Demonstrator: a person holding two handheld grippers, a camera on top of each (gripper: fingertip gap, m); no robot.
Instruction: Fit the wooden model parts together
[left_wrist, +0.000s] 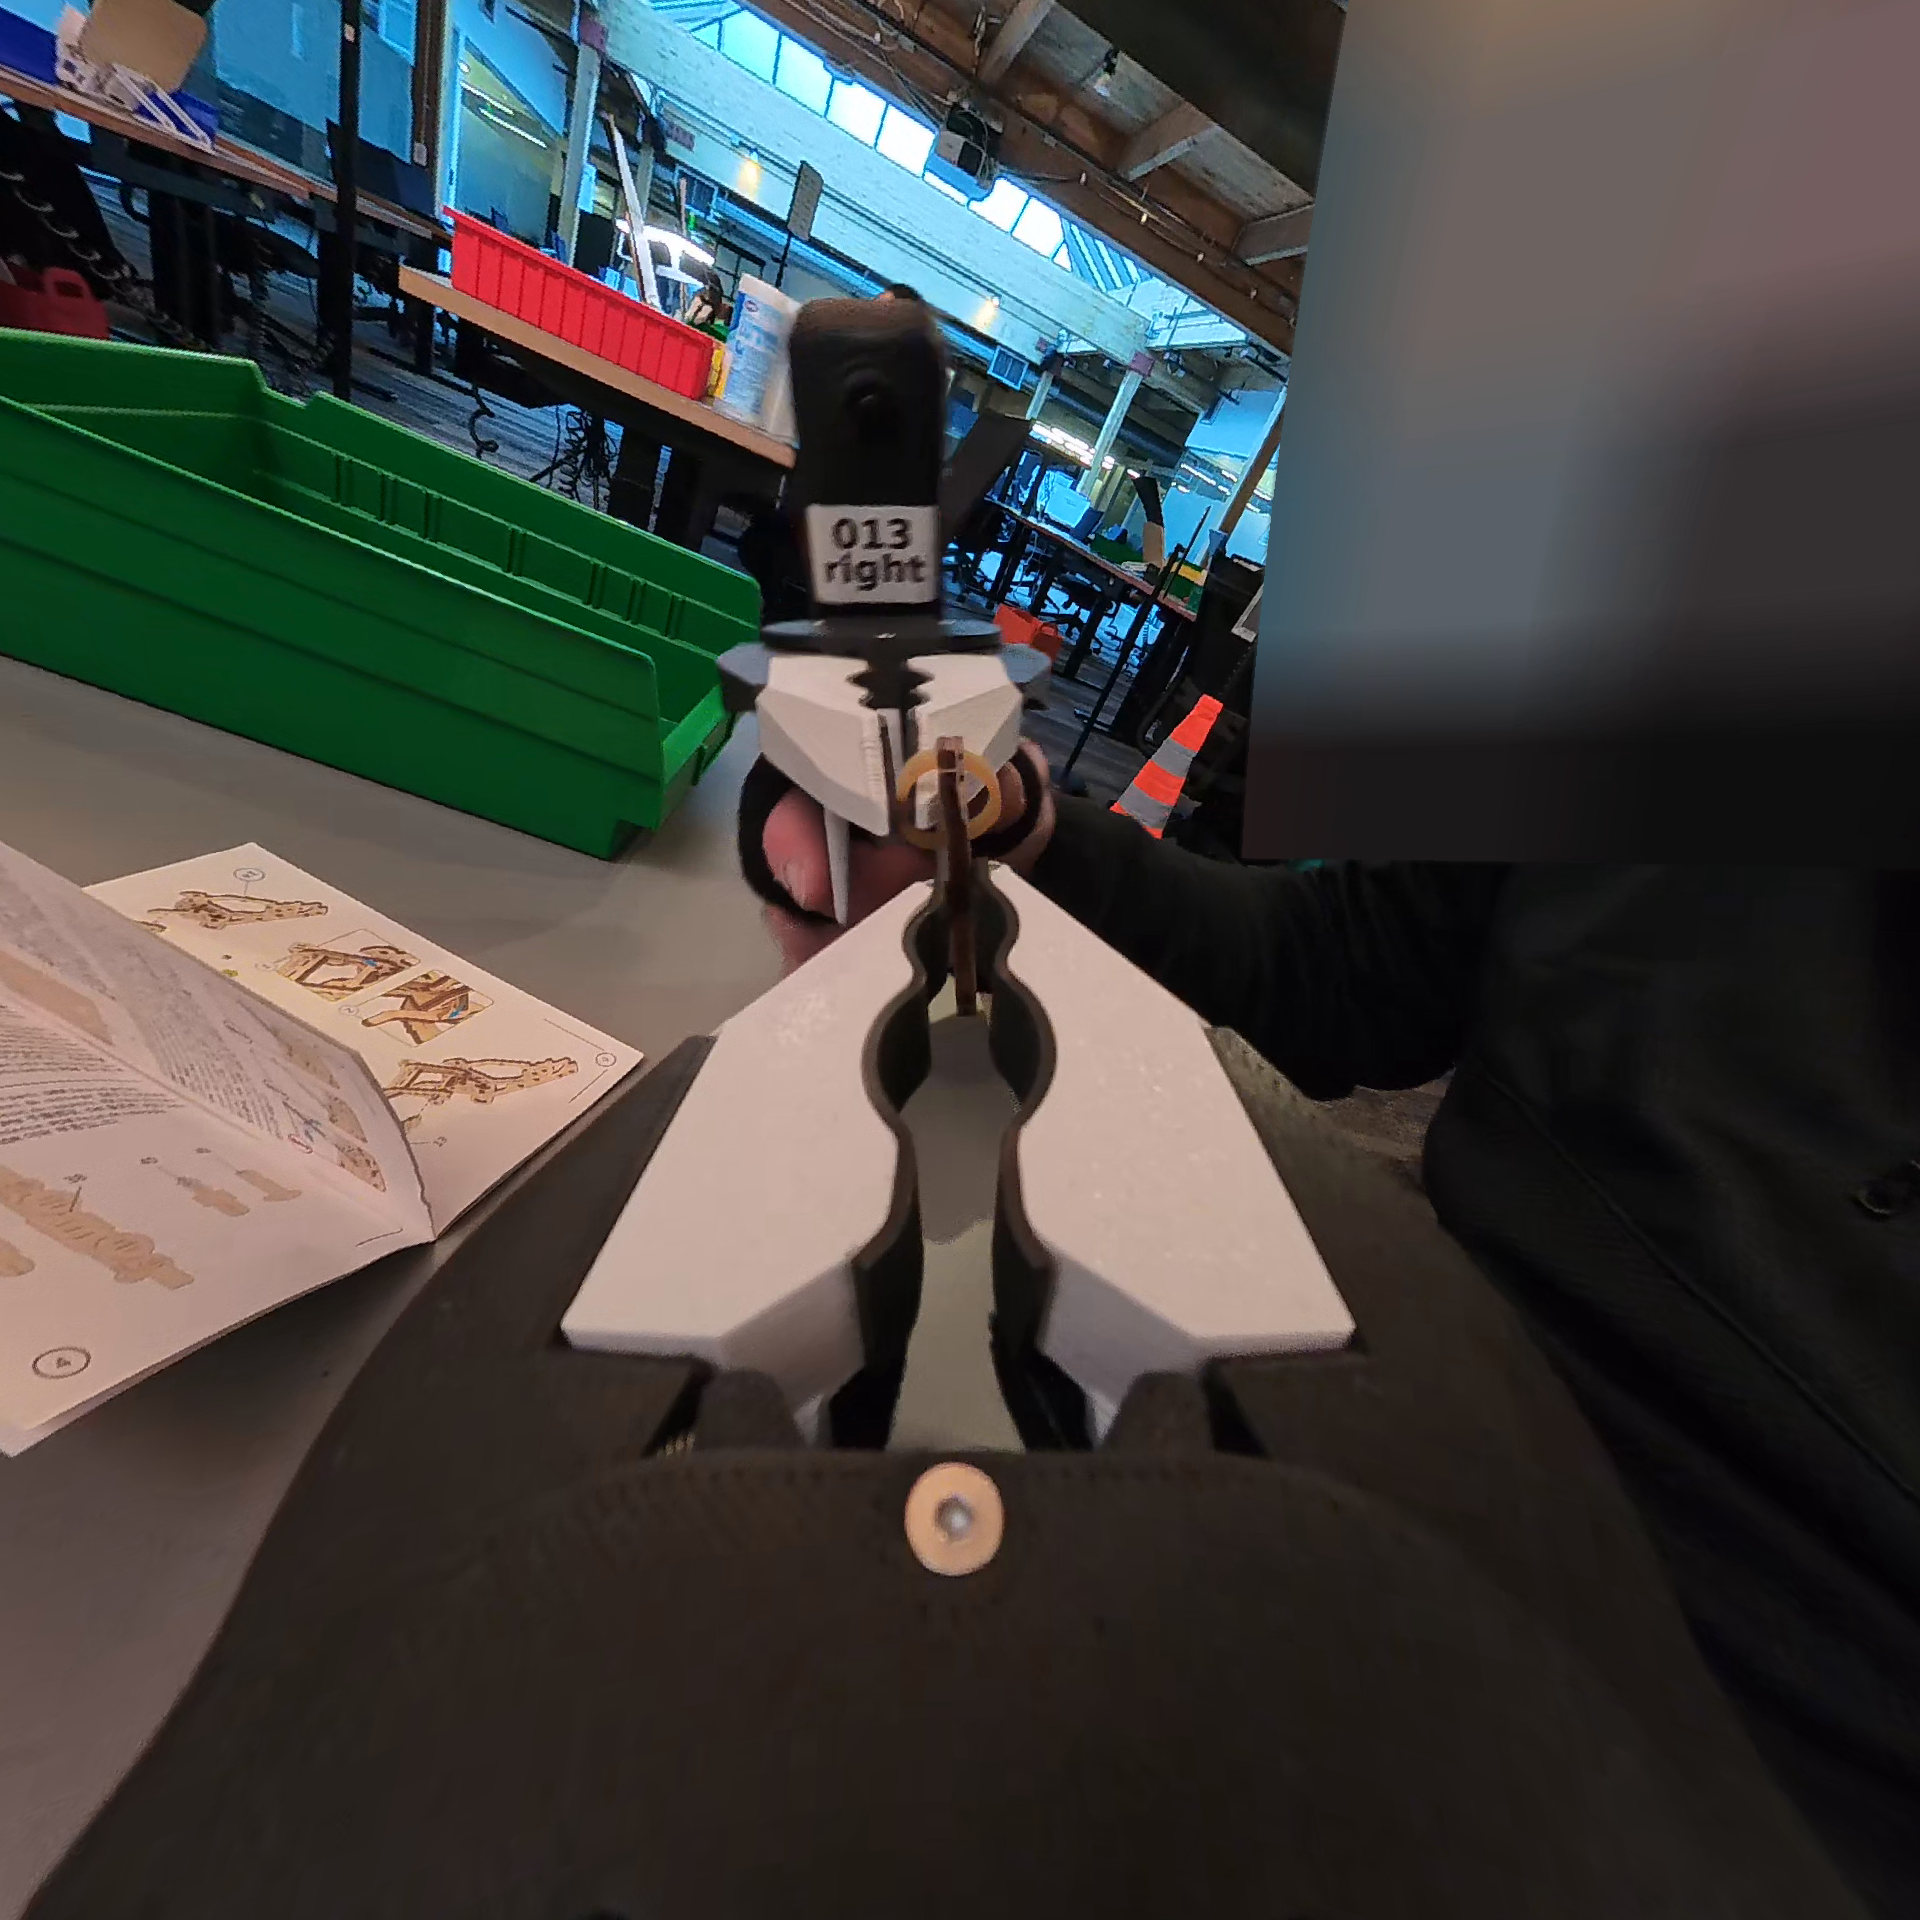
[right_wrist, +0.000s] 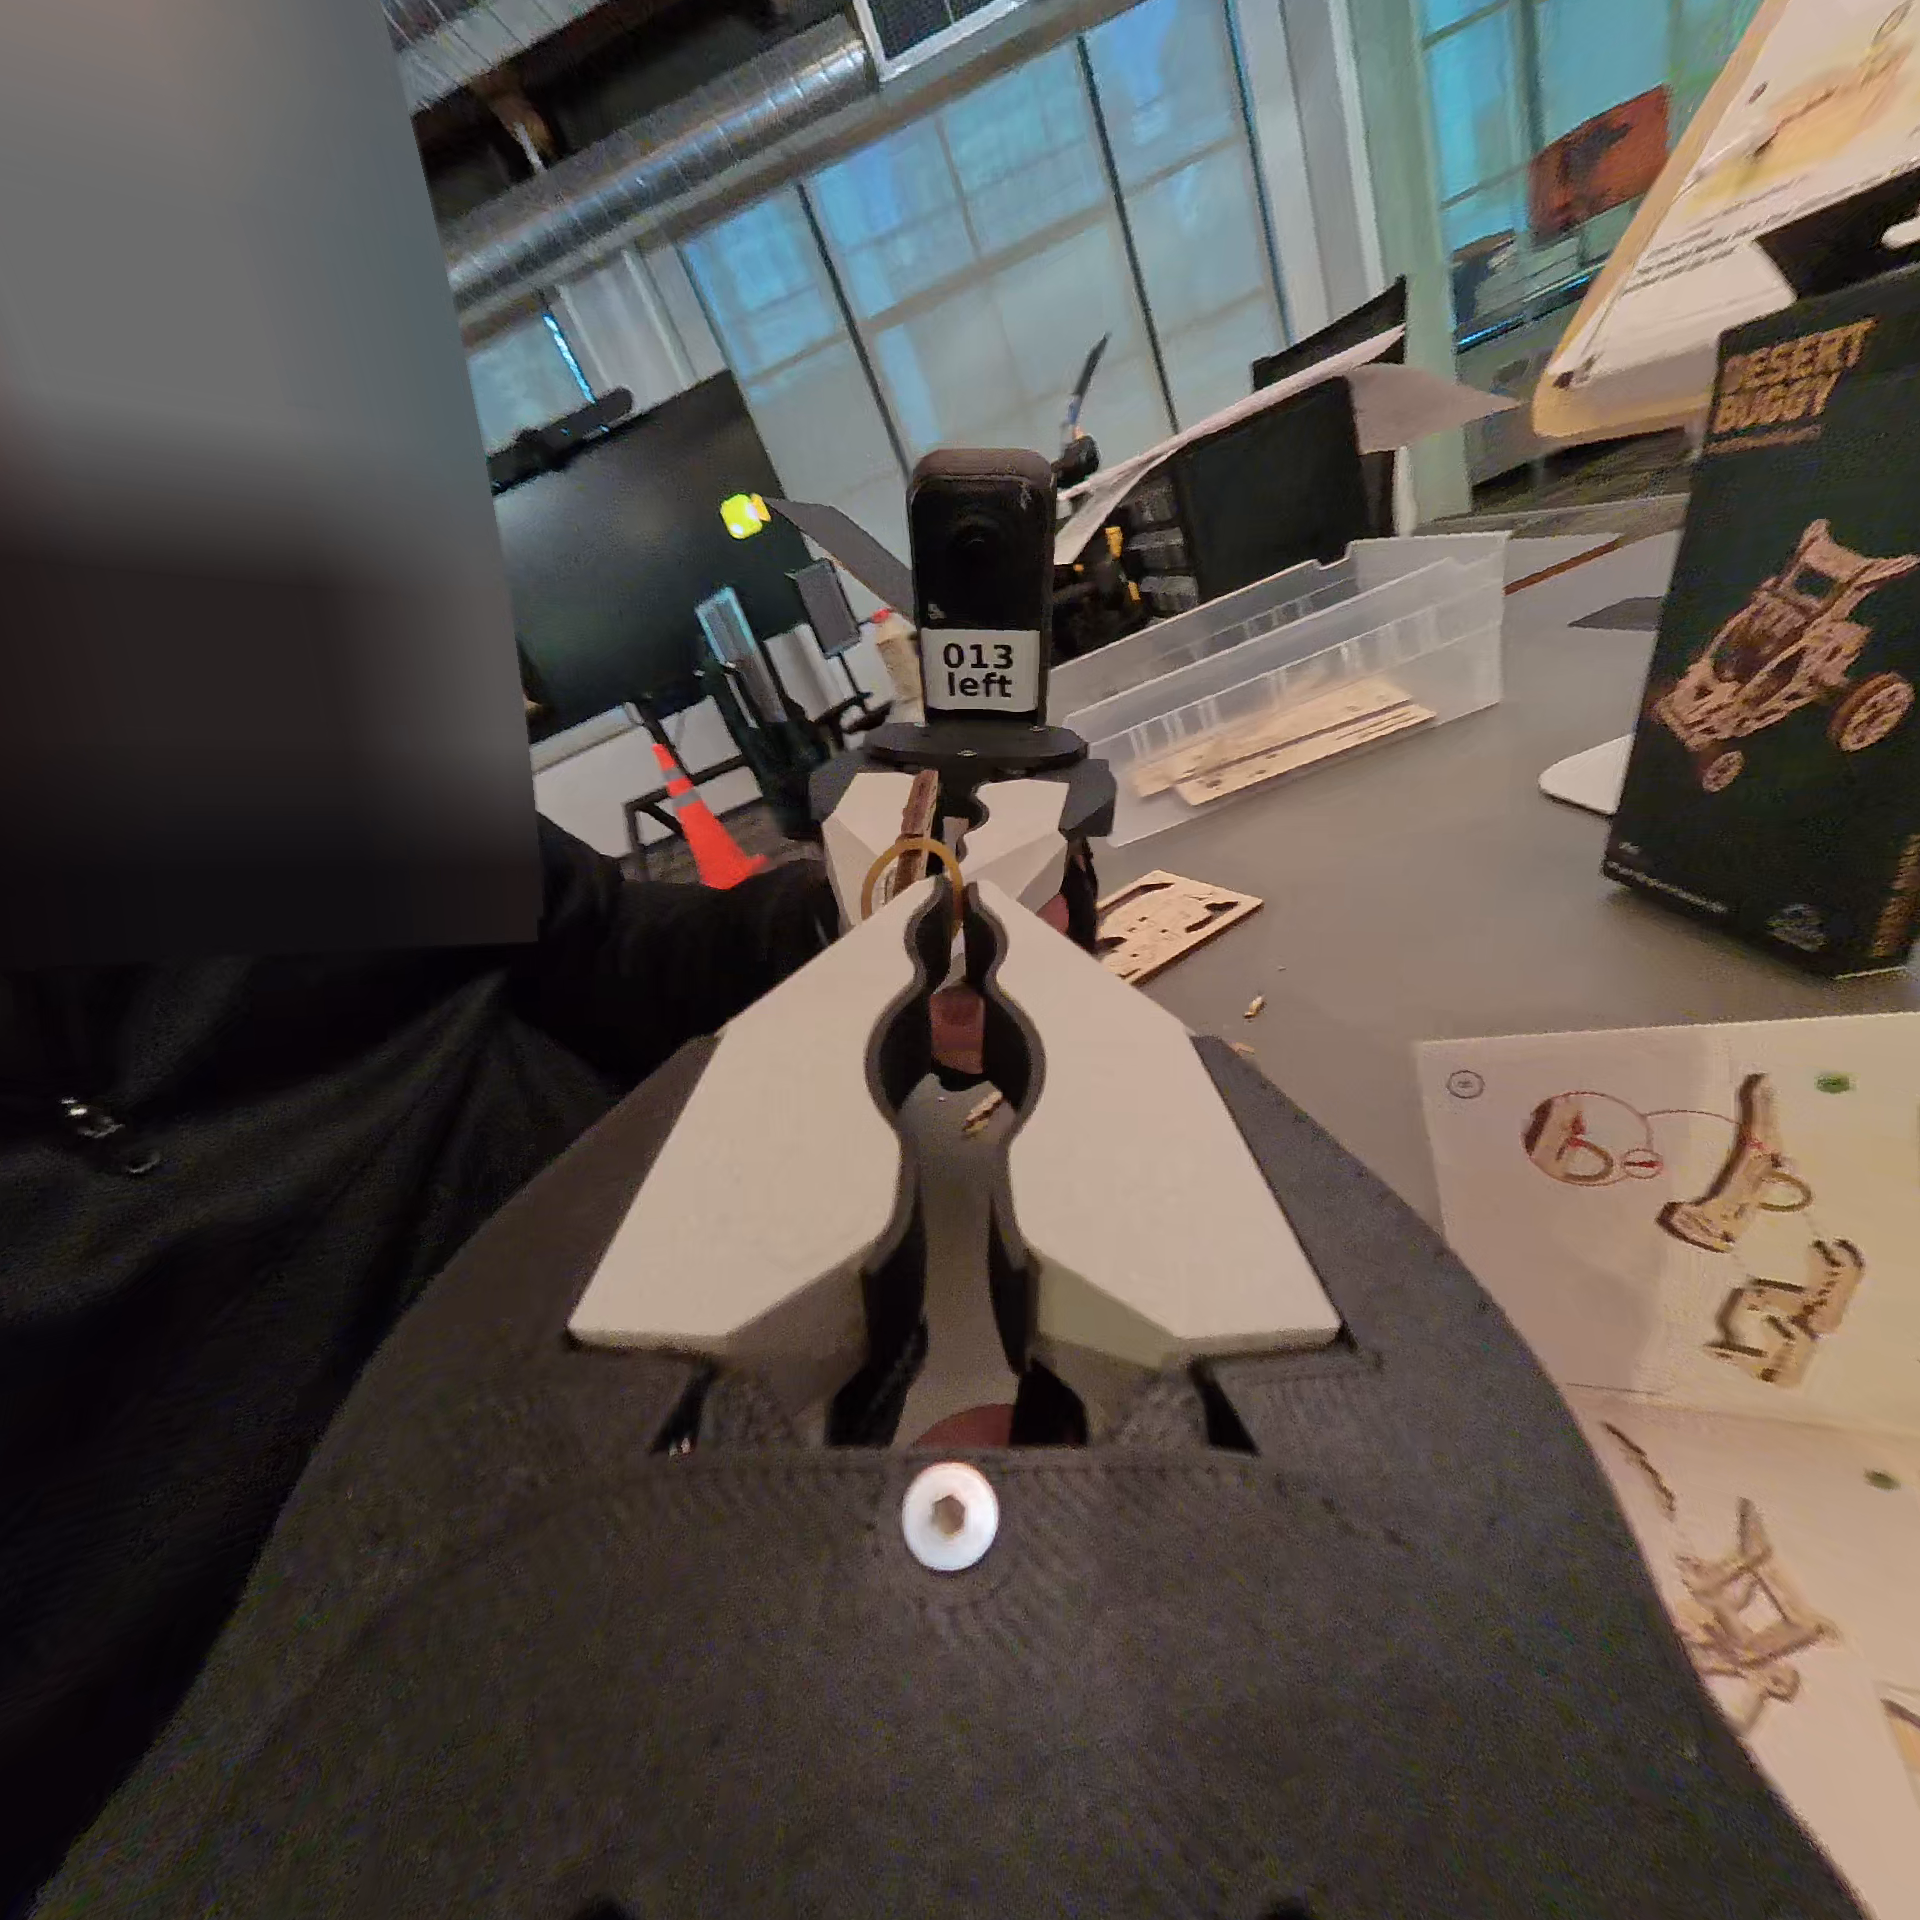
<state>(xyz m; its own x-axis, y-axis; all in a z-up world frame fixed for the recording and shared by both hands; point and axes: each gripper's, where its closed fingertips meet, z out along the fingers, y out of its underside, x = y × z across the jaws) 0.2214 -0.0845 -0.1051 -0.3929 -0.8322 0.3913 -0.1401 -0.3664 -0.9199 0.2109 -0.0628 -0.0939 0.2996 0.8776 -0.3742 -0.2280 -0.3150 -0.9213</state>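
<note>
Two grippers meet: our left gripper (left_wrist: 954, 914) clamps a wooden strip (left_wrist: 958, 894), our right gripper (right_wrist: 951, 930) seemingly pinches a rubber band (right_wrist: 914, 868) at twelve o'clock; looping remains unfinished.

Left tongs (left_wrist: 954, 914), right tongs (right_wrist: 954, 914) clamped, tip-to-tip

A grey table (right_wrist: 1455, 914) carries green bins (left_wrist: 343, 582) at ten o'clock, an open instruction booklet (left_wrist: 260, 1122), a clear tray (right_wrist: 1299, 665), a dark box (right_wrist: 1787, 665) and a wooden sheet (right_wrist: 1174, 925).
</note>
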